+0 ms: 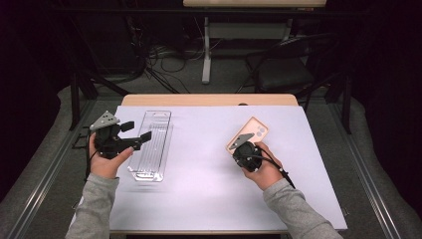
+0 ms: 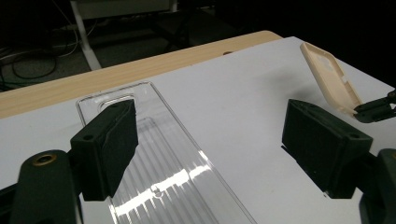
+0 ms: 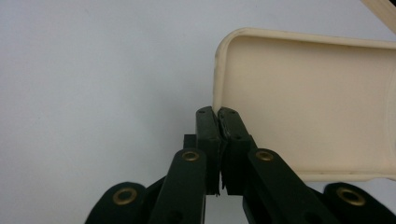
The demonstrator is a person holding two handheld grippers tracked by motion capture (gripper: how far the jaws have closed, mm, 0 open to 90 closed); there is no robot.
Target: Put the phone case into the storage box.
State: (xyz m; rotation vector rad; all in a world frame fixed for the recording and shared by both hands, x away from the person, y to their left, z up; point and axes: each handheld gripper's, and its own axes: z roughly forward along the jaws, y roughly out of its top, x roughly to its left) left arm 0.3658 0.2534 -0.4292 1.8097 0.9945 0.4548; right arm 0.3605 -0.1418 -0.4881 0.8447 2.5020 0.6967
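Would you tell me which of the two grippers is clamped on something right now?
The right gripper: its jaws are shut on the edge of the beige phone case. The left gripper is wide open over the clear plastic tray.

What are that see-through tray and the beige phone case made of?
The tray looks like clear rigid plastic: the white table cover shows through it, and its ribbed floor glints. The case seems matte plastic or rubbery silicone, opaque with soft rounded corners; which one I cannot tell.
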